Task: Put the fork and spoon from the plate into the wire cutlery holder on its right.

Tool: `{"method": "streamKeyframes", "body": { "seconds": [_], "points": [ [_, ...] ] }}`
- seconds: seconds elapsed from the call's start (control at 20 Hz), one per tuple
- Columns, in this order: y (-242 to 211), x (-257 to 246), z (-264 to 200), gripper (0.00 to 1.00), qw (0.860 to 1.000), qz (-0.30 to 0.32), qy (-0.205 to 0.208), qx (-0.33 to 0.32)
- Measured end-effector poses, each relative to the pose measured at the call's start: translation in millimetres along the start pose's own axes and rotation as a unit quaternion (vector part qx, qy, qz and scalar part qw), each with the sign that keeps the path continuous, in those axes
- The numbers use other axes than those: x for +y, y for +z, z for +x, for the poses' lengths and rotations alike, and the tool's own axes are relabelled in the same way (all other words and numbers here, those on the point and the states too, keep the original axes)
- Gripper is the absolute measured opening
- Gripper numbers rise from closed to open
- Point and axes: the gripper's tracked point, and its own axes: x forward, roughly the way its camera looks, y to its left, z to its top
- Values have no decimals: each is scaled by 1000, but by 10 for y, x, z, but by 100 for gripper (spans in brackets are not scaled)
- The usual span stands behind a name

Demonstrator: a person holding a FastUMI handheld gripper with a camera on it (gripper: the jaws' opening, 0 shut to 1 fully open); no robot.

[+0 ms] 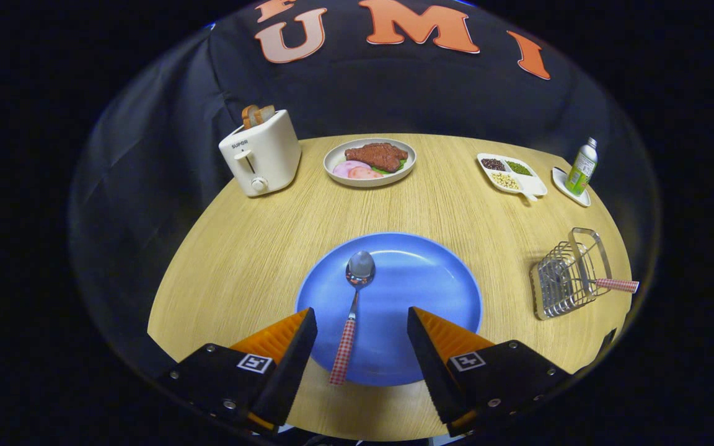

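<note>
A staged dining setup in a cloth-walled booth: a round wooden table (251, 248) with a toaster (261, 158) and plated food (370, 162).

- spoon (352, 305) lies on the plate (431, 291), between the spread gripper (362, 337) fingers
- fork (611, 284) in wire cutlery holder (568, 272), right of plate
- toaster (261, 155) far left

Glossy metal spoon (359, 271), smooth blue plate (444, 279), wood-grain table (258, 248), shiny wire cutlery holder (564, 279)
</note>
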Motion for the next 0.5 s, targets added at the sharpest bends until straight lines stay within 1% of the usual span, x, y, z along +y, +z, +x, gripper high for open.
{"method": "streamKeyframes", "body": {
  "seconds": [0.05,0.15,0.3,0.35,0.45,0.5],
  "points": [
    [-43,13,44,83,1000,-1,-1,3],
    [-116,71,122,75,1000,0,2,9],
    [-215,111,189,61,1000,-4,2,22],
    [-240,122,214,54,1000,-5,1,26],
    [-285,147,268,45,999,-1,2,34],
    [-317,163,294,44,999,-1,3,38]
  ]
}}
